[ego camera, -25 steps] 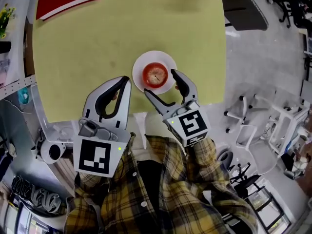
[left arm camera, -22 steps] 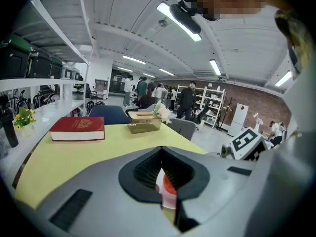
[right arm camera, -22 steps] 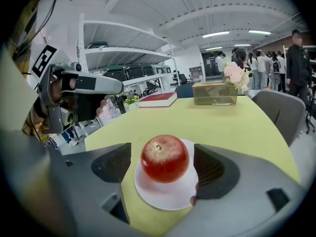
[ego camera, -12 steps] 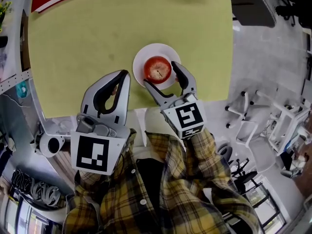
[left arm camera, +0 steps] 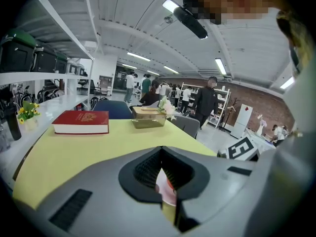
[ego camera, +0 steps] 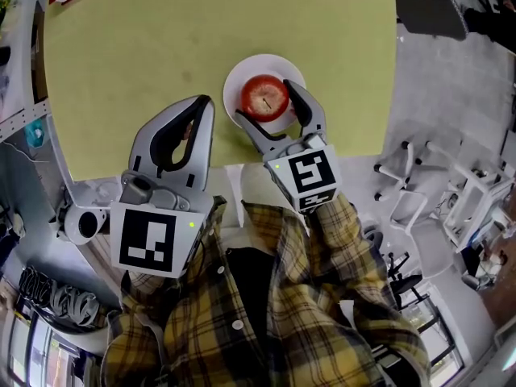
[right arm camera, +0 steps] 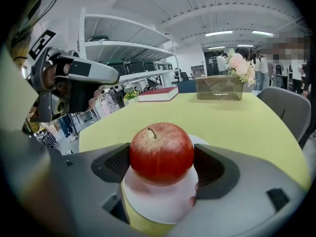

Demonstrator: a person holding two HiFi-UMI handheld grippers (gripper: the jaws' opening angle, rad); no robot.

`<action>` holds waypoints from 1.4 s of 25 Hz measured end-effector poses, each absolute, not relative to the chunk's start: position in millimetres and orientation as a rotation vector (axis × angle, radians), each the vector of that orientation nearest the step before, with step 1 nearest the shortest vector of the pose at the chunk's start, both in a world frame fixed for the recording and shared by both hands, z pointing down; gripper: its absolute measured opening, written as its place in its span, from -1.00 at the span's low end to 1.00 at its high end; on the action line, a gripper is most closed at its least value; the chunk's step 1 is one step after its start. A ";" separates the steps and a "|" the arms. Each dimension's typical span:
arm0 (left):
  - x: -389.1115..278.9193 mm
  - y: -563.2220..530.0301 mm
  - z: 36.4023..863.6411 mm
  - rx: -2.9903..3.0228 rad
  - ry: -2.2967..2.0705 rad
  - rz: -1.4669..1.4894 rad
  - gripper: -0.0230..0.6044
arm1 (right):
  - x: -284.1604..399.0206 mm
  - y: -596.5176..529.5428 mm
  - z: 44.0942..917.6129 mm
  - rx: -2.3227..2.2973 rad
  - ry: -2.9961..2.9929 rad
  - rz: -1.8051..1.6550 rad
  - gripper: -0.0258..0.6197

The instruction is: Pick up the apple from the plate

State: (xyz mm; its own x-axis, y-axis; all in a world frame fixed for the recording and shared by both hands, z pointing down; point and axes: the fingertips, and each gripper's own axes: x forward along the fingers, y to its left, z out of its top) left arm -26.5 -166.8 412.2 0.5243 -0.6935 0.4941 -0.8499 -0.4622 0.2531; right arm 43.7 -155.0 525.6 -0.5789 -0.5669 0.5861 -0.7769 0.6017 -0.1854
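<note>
Head view: a round red apple sits on a small white plate on the yellow-green tabletop. The right gripper has its fingers spread wide, one on each side of the apple. The left gripper is beside them.

Left gripper view: the fingers are pressed together and hold nothing.

Right gripper view: the apple rests on the plate between the open fingers.
</note>
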 end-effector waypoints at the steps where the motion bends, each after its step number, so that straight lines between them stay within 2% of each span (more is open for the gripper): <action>1: -26.1 -167.6 411.1 2.297 -1.259 0.444 -0.91 | 43.1 -155.4 524.7 1.060 -2.356 0.580 0.23; 24: -21.8 -169.0 397.7 2.318 -1.275 0.424 -0.91 | 42.5 -153.2 524.3 1.039 -2.331 0.593 0.24; 35: -21.4 -178.0 356.6 2.394 -1.301 0.383 -0.91 | 43.4 -169.0 477.1 1.066 -2.374 0.532 0.24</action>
State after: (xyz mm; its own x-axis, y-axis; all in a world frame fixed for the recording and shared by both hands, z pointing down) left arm -21.4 -178.0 356.6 0.5326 -0.7389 0.4129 -0.8447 -0.4945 0.2046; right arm 43.4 -169.0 477.1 -0.5809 -0.5826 0.5684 -0.7694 0.6210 -0.1499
